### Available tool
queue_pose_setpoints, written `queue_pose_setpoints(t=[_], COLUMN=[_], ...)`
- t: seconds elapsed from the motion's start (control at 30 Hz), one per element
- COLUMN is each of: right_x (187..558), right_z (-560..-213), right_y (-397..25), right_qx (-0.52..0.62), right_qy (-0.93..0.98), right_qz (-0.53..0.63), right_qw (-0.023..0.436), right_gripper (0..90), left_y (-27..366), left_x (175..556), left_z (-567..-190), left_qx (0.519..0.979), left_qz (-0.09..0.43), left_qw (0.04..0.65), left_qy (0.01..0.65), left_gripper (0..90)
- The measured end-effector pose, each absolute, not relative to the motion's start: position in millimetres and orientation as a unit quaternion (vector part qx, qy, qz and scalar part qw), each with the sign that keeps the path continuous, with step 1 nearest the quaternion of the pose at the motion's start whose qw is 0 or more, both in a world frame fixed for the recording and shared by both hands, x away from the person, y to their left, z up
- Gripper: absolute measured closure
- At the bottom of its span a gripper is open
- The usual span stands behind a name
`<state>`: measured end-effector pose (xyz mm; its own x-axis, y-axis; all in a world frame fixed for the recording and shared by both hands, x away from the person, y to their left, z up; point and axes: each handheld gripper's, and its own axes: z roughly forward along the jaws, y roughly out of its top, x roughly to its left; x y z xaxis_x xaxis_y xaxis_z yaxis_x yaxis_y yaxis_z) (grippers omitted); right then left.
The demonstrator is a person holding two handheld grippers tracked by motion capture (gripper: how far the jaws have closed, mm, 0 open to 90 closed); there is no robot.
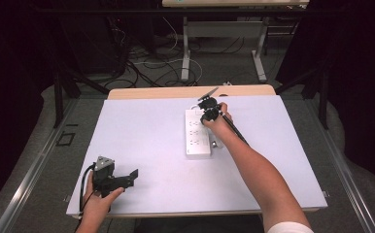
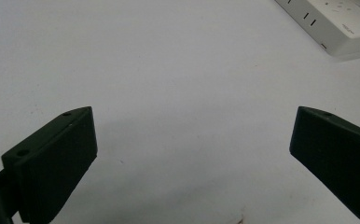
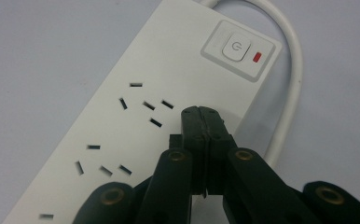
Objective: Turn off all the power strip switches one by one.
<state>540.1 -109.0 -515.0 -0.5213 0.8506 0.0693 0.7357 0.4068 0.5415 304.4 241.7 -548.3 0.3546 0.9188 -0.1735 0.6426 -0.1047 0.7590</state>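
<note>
A white power strip [image 1: 197,136] lies lengthwise in the middle of the white table [image 1: 142,126]. My right gripper [image 1: 207,114] hovers over its far end, held by a hand. In the right gripper view the right gripper [image 3: 201,116] is shut with nothing between its black jaws. Its tips sit just above the strip [image 3: 122,135], a short way from the white power button [image 3: 234,46] and the red light [image 3: 257,57]. My left gripper [image 1: 129,177] rests near the front left of the table, open and holding nothing. Its jaws stand wide apart [image 2: 194,135] over bare table.
The strip's white cable [image 3: 291,84] loops out past the switch end. A small grey object [image 1: 217,144] lies against the strip's right side. One corner of the strip [image 2: 341,28] is in the left gripper view. Desk legs and floor cables [image 1: 176,63] lie beyond the table.
</note>
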Motion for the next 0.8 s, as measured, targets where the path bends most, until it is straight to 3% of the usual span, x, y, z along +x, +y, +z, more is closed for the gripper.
queue_pose_setpoints(t=[0.8], right_x=[535.1], right_z=[-517.5], right_y=[-112.7], right_qx=[0.486], right_qy=[0.827], right_qz=[0.266], right_qw=[0.100], right_gripper=[90.0], left_y=[240.9], left_x=[304.0], left_z=[-548.1], left_qx=[0.725], left_qz=[0.177], left_qw=[0.392], left_qy=[0.538], left_gripper=[0.6])
